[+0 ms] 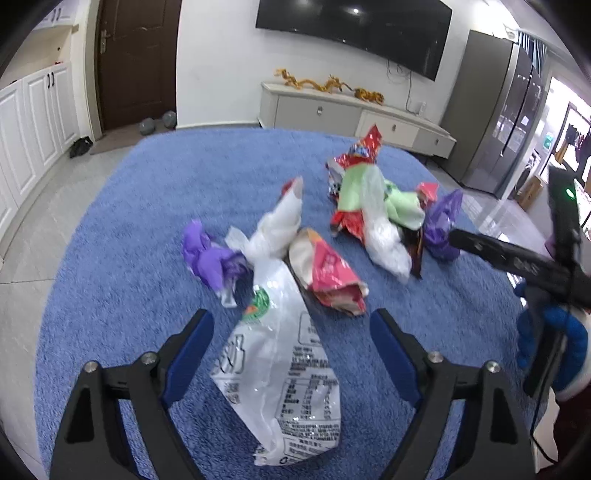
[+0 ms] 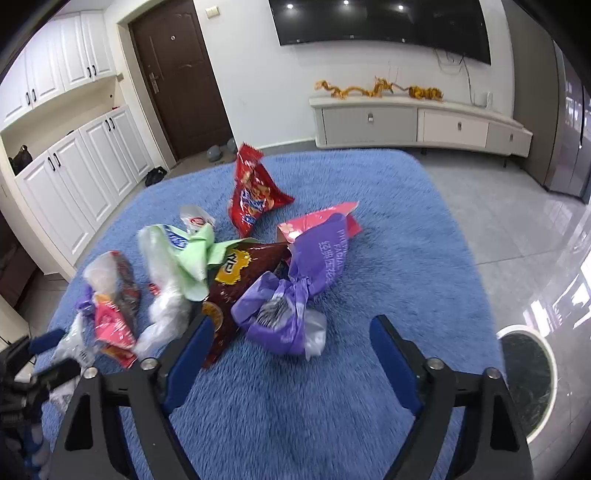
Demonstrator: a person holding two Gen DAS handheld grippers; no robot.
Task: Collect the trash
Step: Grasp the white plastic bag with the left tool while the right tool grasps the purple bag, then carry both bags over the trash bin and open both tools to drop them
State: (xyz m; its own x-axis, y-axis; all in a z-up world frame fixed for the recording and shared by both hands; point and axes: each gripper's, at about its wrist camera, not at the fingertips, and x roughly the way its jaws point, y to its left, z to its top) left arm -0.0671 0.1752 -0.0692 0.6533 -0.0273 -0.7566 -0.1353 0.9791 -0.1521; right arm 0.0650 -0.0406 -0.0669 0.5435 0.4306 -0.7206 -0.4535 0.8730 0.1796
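step: approach, nothing picked yet | left hand-held gripper (image 1: 291,336) jaws apart, straddling white wrapper (image 1: 284,373) on blue rug (image 1: 129,295) | right hand-held gripper (image 2: 291,339) jaws apart, empty, just short of purple bag (image 2: 291,291) at rug centre | next: push in, close on wrappers

A home living room: wall-mounted television (image 2: 380,22) above a low cabinet (image 2: 417,122), blue rug (image 2: 388,229), brown entry door (image 2: 177,74) far left.
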